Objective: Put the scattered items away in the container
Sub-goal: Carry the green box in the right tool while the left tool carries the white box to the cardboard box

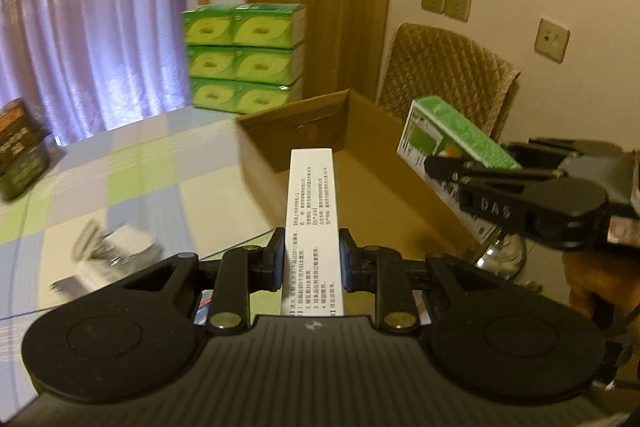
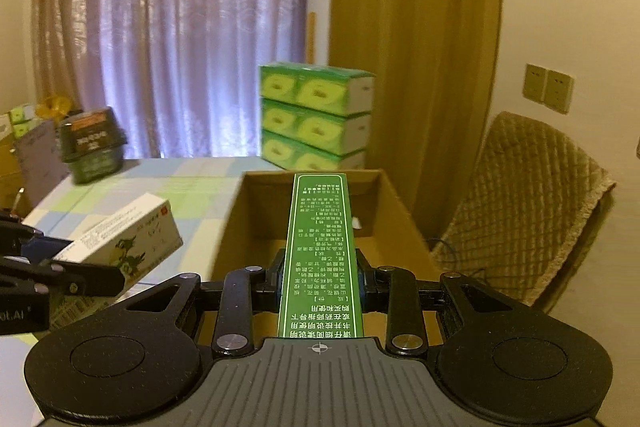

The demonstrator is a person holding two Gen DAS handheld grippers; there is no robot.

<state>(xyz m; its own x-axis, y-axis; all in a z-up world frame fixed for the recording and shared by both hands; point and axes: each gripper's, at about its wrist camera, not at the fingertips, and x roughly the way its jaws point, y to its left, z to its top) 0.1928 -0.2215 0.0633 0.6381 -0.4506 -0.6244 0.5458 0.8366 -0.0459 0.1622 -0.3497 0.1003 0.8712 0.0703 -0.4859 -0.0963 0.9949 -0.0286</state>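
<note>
left gripper [image 1: 311,259]: clamped on white box [image 1: 310,223] by its narrow sides; printed face up; box's far end points at the cardboard box [image 1: 296,123], centre of left-wrist frame
right gripper [image 2: 320,279]: clamped on green box [image 2: 320,251]; green box stretches out over the open carton, centre of right-wrist frame
cross-view: right gripper with green box enters at right edge of left-wrist frame; left gripper with white box sits lower left in right-wrist frame
cardboard box: open-topped, on checked tablecloth [image 1: 132,179]
blurred packet [image 1: 116,255]: lower left, on the cloth; contents unclear
dark tub [image 2: 92,147]: far left of table
tissue packs [image 2: 316,115]: stacked behind the carton
</note>
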